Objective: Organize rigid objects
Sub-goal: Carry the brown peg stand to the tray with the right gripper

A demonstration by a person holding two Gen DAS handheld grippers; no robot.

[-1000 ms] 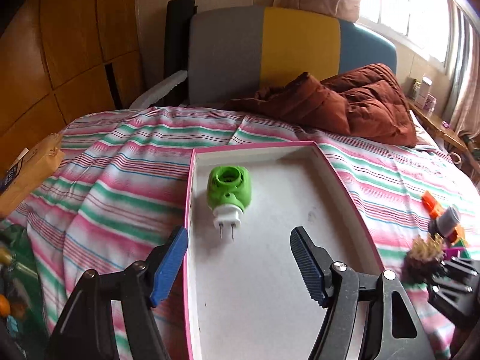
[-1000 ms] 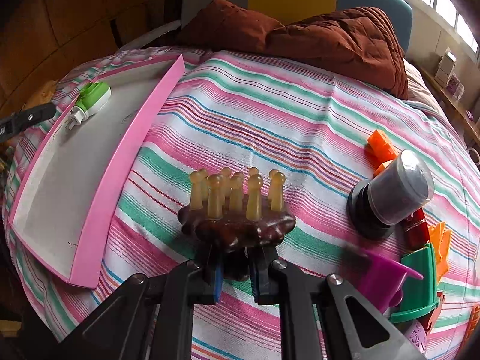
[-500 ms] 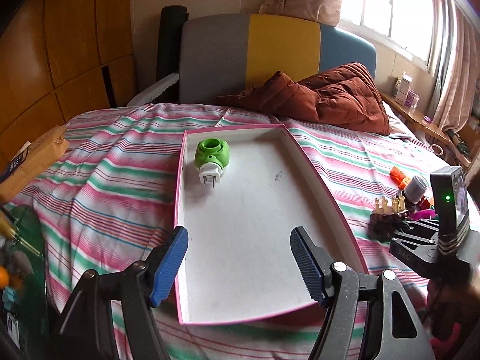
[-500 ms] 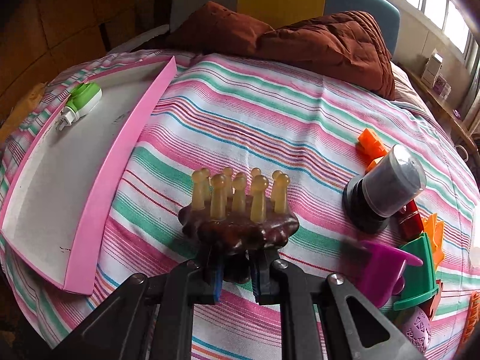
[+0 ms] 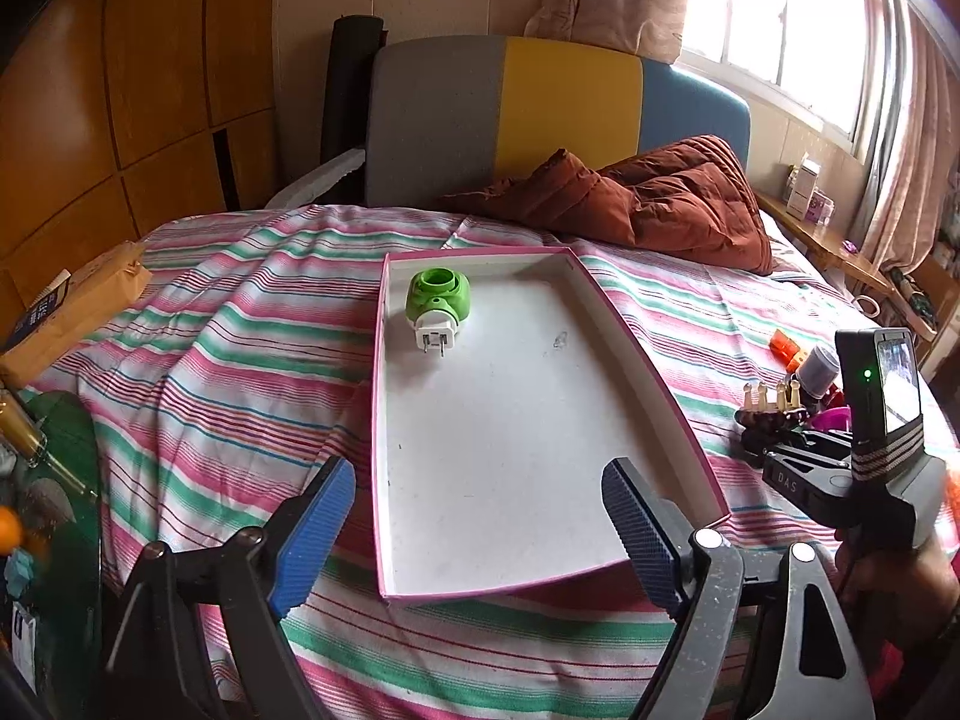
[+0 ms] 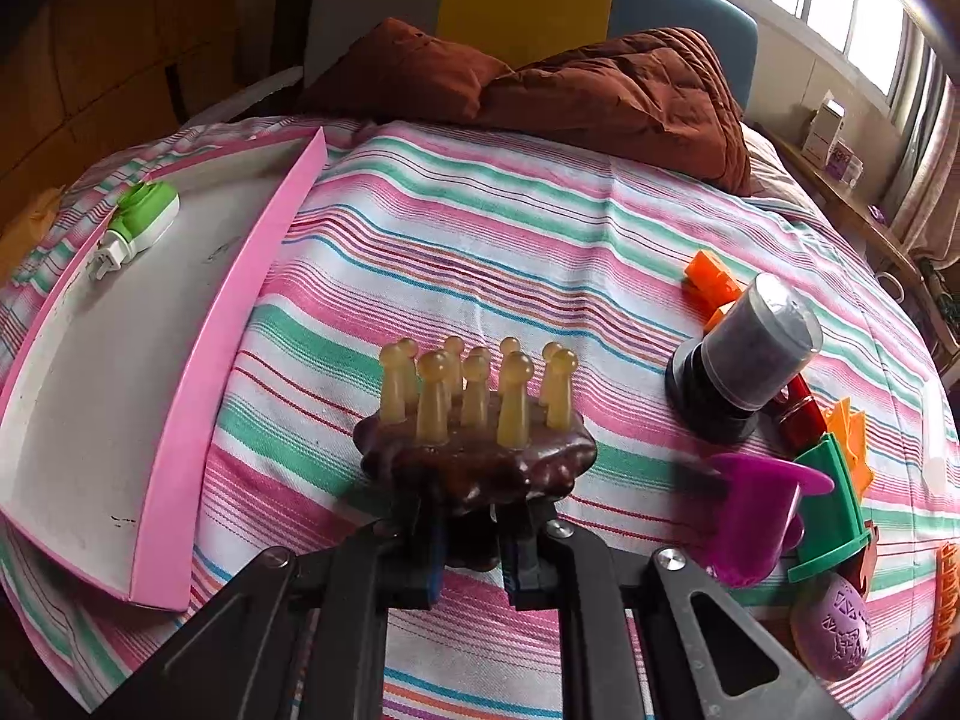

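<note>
A pink-rimmed white tray (image 5: pixel 648 372) lies on the striped bed; it also shows in the right wrist view (image 6: pixel 198 360). A green plug-in device (image 5: pixel 437 306) lies in its far left corner, also seen from the right wrist (image 6: pixel 141 219). My left gripper (image 5: pixel 480 534) is open and empty, above the tray's near edge. My right gripper (image 6: pixel 471 546) is shut on a dark brown scalp massager with yellowish prongs (image 6: pixel 480 426), held just above the bed, right of the tray. The massager and right gripper also show in the left wrist view (image 5: pixel 771 414).
A pile of small things lies to the right: a grey-capped jar (image 6: pixel 744 360), a purple cup (image 6: pixel 756 516), a green cup (image 6: pixel 831 504), orange pieces (image 6: pixel 711 279), a purple egg (image 6: pixel 831 630). A brown quilt (image 6: pixel 600 96) lies at the headboard. A tan box (image 5: pixel 72 306) sits far left.
My left gripper has drawn back from the tray, so the whole tray now shows. My right gripper has lifted the massager a little and keeps its hold.
</note>
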